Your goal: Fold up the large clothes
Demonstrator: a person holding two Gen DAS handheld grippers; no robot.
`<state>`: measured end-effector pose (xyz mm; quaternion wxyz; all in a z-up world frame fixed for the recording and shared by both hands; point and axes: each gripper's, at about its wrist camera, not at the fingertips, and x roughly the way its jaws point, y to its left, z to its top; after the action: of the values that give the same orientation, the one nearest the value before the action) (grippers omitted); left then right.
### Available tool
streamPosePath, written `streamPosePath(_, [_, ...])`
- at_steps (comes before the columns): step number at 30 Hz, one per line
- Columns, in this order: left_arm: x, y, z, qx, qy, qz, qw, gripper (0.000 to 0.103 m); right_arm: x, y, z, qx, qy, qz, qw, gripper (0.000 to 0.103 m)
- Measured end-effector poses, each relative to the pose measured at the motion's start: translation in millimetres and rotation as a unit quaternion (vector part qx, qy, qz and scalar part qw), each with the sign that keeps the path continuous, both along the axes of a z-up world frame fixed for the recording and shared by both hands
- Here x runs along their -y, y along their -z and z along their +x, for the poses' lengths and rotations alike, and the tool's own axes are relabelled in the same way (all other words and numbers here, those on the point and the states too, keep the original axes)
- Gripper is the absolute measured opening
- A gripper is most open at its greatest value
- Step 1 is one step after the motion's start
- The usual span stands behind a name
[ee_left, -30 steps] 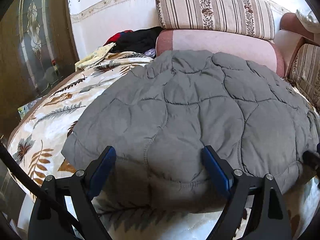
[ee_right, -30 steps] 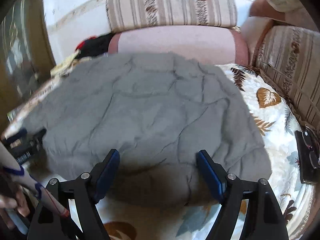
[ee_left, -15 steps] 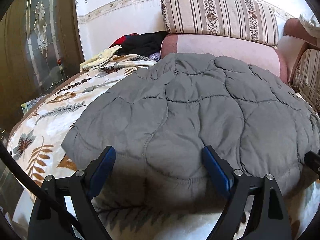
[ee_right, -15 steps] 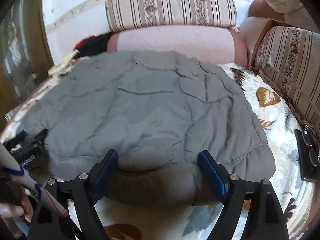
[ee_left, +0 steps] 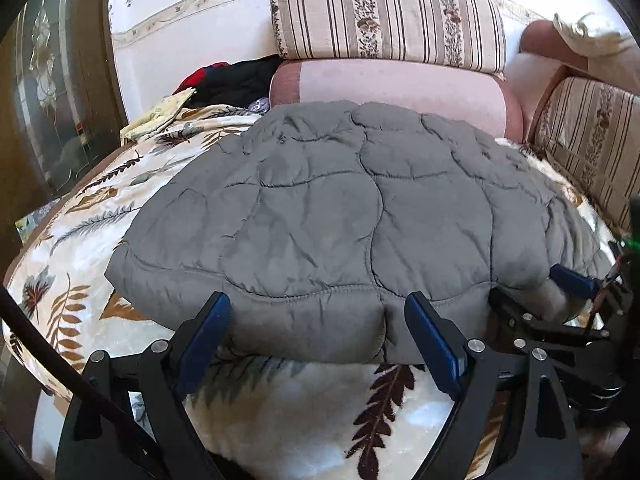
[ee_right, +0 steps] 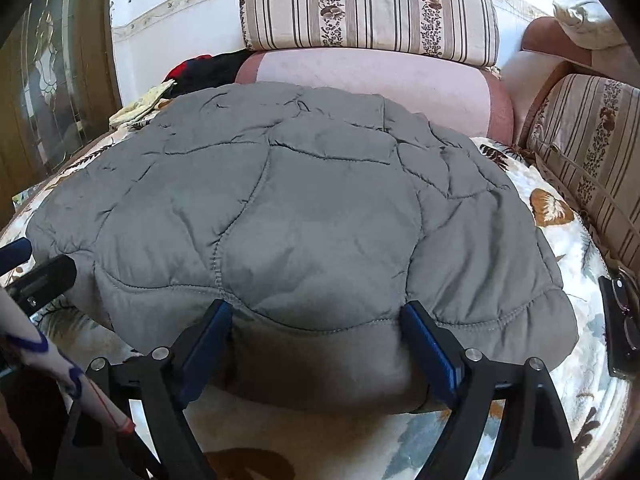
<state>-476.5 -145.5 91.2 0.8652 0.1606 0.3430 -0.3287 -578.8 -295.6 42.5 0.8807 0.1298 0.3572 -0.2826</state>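
Biggest thing under me is the sofa bed, covered in a cream leaf-print blanket that runs out past both sets of jaws on every side. Lying flat on it, ahead of my jaws, is the grey quilted jacket, folded into a broad padded slab; its near hem sits right at my fingertips and its far edge reaches the pink bolster. A striped floral cushion lies on top of that bolster, against the white wall.

My left gripper is spread wide, blue pads either side of the near hem, nothing pinched; the hem lies just beyond the tips. My right gripper has its jaws opening right now, and the folded near edge of the jacket sits between the pads without being squeezed. In the left view that right gripper shows off beyond my right-hand jaw, at the jacket's corner.

Beyond my left-hand jaw, far back, a heap of dark and red clothes lies beside the bolster. Out past the right gripper's right-hand jaw, a black phone lies on the blanket with glasses on it.
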Motion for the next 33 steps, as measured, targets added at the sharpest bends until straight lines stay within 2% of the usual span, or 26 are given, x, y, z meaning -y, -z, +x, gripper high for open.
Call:
streamPosePath(8, [-1, 11, 9, -0.014, -0.02, 0.016, 0.9996, 0.088, -2, -8, -6, 0.012, -0.002, 0.002, 1.0, 0.089])
streamPosePath(14, [-3, 11, 7, -0.012, -0.015, 0.016, 0.9997, 0.088, 2, -32, -27, 0.063, 0.031, -0.015, 0.997, 0.088])
streamPosePath(16, [-3, 12, 8, -0.015, -0.013, 0.017, 0.9997, 0.088, 7, -30, -29, 0.057, 0.046, -0.013, 0.997, 0.088])
streamPosePath(18, [-4, 12, 9, -0.017, -0.013, 0.018, 0.9996, 0.088, 17, -14, -24, 0.026, 0.057, 0.021, 0.998, 0.088])
streamPosePath(20, [-6, 10, 10, -0.02, -0.014, 0.017, 0.9996, 0.088, 20, -7, -21, 0.013, 0.056, 0.035, 0.998, 0.088])
streamPosePath(23, [-12, 3, 10, -0.015, -0.016, 0.011, 0.9997, 0.088, 16, -13, -21, 0.012, 0.052, 0.027, 0.998, 0.088])
streamPosePath(33, [-44, -33, 6, -0.004, -0.028, -0.025, 0.9993, 0.088, -19, -58, -51, 0.034, 0.043, 0.053, 0.997, 0.088])
